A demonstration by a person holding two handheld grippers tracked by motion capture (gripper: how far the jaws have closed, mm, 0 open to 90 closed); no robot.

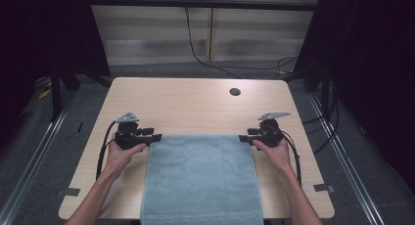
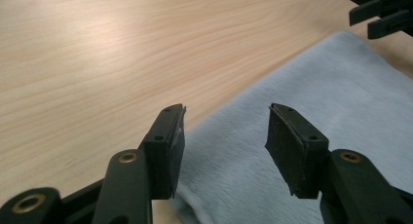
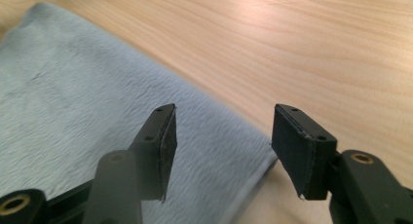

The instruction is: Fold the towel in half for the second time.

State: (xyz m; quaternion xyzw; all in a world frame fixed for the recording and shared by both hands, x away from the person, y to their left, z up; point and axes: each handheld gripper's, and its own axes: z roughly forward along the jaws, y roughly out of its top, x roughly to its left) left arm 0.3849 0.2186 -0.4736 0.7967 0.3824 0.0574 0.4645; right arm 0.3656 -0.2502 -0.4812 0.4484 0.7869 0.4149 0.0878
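Two tools flanked a pale blue towel (image 1: 201, 178) spread flat on the wooden worktop (image 1: 195, 105), its near end hanging over the front edge. At the towel's far left corner, the left tool (image 1: 155, 137) stood with jaws apart, gripping nothing. At the far right corner, the right tool (image 1: 243, 138) was likewise spread, empty, the cloth lying beneath both.

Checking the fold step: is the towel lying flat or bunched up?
Flat. The towel lies smooth on the table, its far edge straight, its near end hanging over the table's front edge.
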